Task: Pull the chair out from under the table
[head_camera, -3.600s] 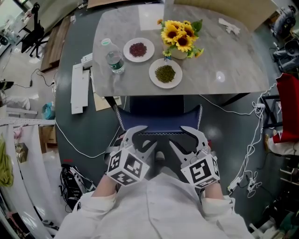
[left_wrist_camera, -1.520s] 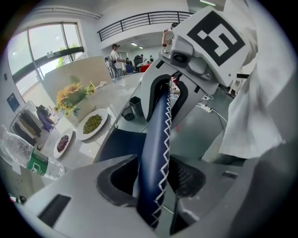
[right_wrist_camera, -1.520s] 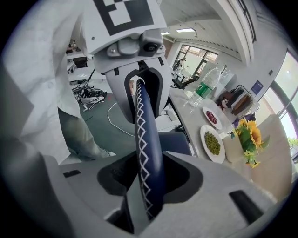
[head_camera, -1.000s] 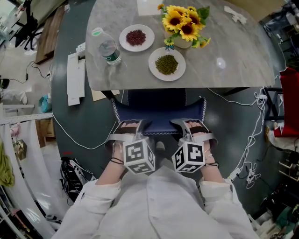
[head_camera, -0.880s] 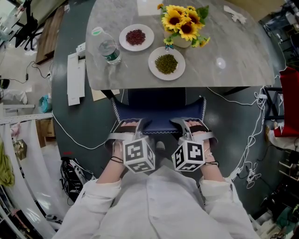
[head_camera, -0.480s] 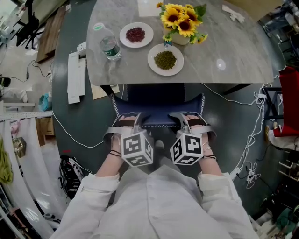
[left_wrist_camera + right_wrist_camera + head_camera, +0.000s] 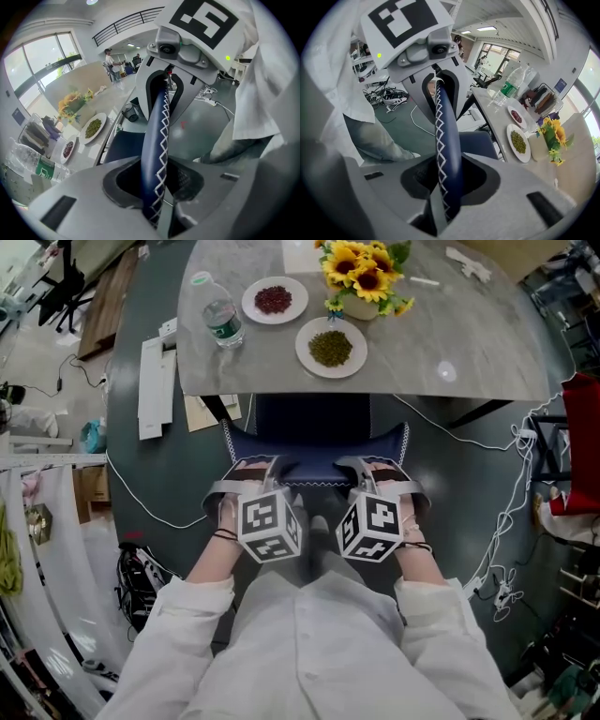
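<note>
I am gripping the navy white-stitched chair backrest (image 7: pixel 317 468) with left gripper (image 7: pixel 251 486) and right gripper (image 7: pixel 382 482) clamped on its crosswise top edge; the seat (image 7: pixel 314 423) is apparently sitting under the grey stone-look table (image 7: pixel 469 352), ahead of the jaws

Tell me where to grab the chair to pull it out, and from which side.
Grip the backrest top edge from above and behind: it is thin enough for the jaws, and the seat is partly under the table. The left gripper and right gripper are clamped there.
</note>
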{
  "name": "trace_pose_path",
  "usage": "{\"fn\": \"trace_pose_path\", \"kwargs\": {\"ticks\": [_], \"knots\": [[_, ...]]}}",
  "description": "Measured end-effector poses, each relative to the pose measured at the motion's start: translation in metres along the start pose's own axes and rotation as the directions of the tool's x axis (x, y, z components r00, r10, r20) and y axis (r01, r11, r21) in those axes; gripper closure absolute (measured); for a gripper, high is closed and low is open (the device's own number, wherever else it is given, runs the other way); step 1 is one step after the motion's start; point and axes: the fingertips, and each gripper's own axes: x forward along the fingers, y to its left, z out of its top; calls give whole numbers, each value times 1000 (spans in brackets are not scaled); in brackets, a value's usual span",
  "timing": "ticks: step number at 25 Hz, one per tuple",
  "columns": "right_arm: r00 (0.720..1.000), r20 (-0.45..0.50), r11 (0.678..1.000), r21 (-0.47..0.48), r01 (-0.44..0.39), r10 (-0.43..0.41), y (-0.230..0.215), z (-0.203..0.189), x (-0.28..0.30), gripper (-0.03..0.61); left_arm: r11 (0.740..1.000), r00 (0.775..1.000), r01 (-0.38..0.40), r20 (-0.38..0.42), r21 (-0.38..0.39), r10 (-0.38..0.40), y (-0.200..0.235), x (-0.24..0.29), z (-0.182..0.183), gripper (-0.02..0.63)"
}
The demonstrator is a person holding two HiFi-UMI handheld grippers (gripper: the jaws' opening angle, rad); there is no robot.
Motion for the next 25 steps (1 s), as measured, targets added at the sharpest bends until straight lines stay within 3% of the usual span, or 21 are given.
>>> {"fn": "trace_pose_path", "kwargs": {"ticks": [10, 25], "knots": [[999, 9, 999, -36, -39, 39, 40, -2, -17, 479, 999, 1000, 10, -24, -39, -11, -42, -15, 1, 493], [995, 21, 991, -100, -94, 97, 139, -12, -52, 479, 990, 998, 2, -60, -139, -11, -147, -43, 4, 492]]}}
